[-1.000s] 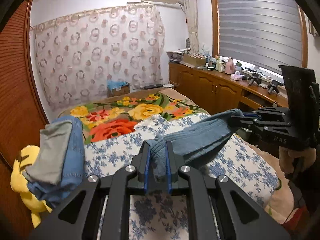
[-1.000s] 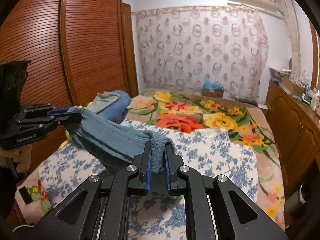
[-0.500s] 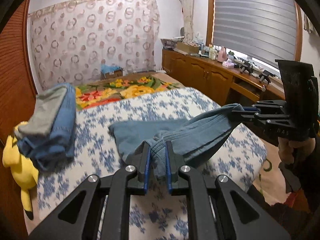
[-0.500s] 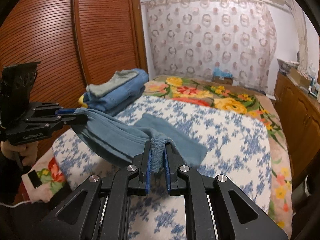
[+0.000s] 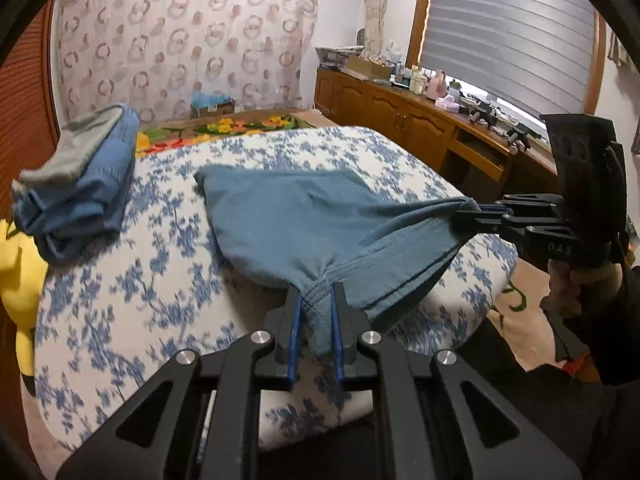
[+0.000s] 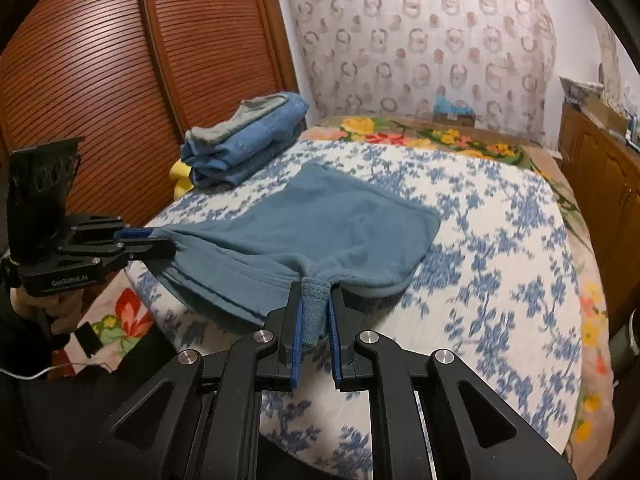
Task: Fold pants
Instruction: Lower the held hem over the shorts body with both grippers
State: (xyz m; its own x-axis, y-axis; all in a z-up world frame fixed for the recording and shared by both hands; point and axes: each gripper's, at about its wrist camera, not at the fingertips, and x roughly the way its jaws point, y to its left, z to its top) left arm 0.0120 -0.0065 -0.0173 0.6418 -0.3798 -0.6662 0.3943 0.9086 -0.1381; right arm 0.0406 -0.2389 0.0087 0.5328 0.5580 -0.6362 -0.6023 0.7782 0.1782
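Note:
The teal-blue pants (image 5: pixel 304 204) lie spread on the blue-flowered bed cover (image 5: pixel 152 280), their far end flat on the bed and their near edge lifted. My left gripper (image 5: pixel 315 300) is shut on one near corner of the pants. My right gripper (image 6: pixel 314 300) is shut on the other near corner of the pants (image 6: pixel 332 220). In the left wrist view the right gripper (image 5: pixel 468 210) shows at the right, pulling the edge taut. In the right wrist view the left gripper (image 6: pixel 156 240) shows at the left.
A pile of folded blue and grey clothes (image 5: pixel 80 176) sits at the bed's left side (image 6: pixel 248 140), over a yellow plush toy (image 5: pixel 16 264). A wooden wardrobe (image 6: pixel 120 80) stands to the left and a wooden sideboard (image 5: pixel 420 124) to the right. A flowered blanket (image 6: pixel 420 134) lies at the far end.
Both grippers have come down and pulled back toward the bed's near edge. The pants, which hung bunched between them, now lie spread out flat on the bed.

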